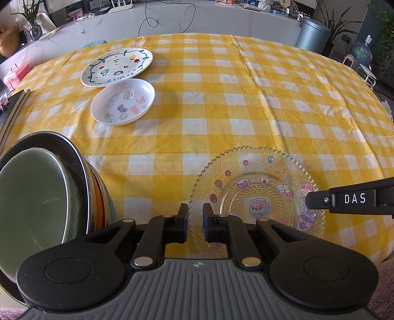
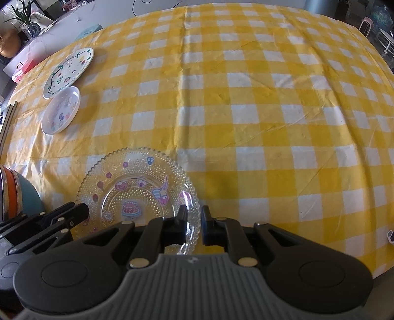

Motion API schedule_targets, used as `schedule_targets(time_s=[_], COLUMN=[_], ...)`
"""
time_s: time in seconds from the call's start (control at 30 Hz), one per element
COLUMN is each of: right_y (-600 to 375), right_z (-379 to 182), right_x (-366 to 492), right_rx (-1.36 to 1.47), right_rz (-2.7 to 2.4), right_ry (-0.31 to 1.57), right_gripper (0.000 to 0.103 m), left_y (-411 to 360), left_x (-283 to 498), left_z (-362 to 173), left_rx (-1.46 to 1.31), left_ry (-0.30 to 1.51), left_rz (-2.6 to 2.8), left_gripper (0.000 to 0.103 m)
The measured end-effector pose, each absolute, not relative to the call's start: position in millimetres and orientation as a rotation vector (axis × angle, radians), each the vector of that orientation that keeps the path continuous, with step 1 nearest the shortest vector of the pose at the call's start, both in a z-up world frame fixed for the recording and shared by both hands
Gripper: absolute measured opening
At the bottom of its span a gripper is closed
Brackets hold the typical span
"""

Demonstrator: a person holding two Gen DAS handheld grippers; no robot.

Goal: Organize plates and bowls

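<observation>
A clear beaded glass plate [image 1: 261, 194] with cartoon stickers lies near the table's front edge; it also shows in the right wrist view [image 2: 138, 189]. My left gripper [image 1: 195, 211] hovers over its left rim, jaws nearly closed and empty. My right gripper [image 2: 193, 213] is over its right rim, jaws nearly closed and empty. A stack of nested bowls [image 1: 41, 194] stands at the front left. A white plate with a green vine [image 1: 117, 66] and a smaller white dish with stickers [image 1: 123, 104] lie at the far left.
The yellow checked tablecloth [image 1: 246, 103] covers the table. Behind it are a grey counter [image 1: 172, 19], cables, potted plants and a metal bin [image 1: 312, 33]. A dark strip [image 1: 14, 110] lies along the table's left edge.
</observation>
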State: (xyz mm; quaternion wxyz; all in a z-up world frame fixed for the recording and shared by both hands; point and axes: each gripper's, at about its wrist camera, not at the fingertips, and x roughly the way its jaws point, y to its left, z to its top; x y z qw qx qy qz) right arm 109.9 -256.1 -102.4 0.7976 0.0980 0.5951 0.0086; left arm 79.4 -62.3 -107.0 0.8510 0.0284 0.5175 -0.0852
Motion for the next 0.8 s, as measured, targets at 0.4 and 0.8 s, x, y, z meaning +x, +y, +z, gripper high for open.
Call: schedule_targets(time_s=[0.4,0.8], right_y=[-244.9,-240.1], right_z=[-83.1,-50.1], right_x=[103.0,96.9], right_rx=[0.169,0.206], right_rz=[0.023,0.032], right_ry=[1.143,0.927], right_gripper=[0.029,0.046], left_y=[-54.2,-38.0], left_x=[72.1,74.4], left_z=[-85.5,-28.2], left_rx=[-0.014,0.023], left_ry=[1.057,0.975], left_rz=[-0.209,-0.247], left_gripper=[0.029,0.035])
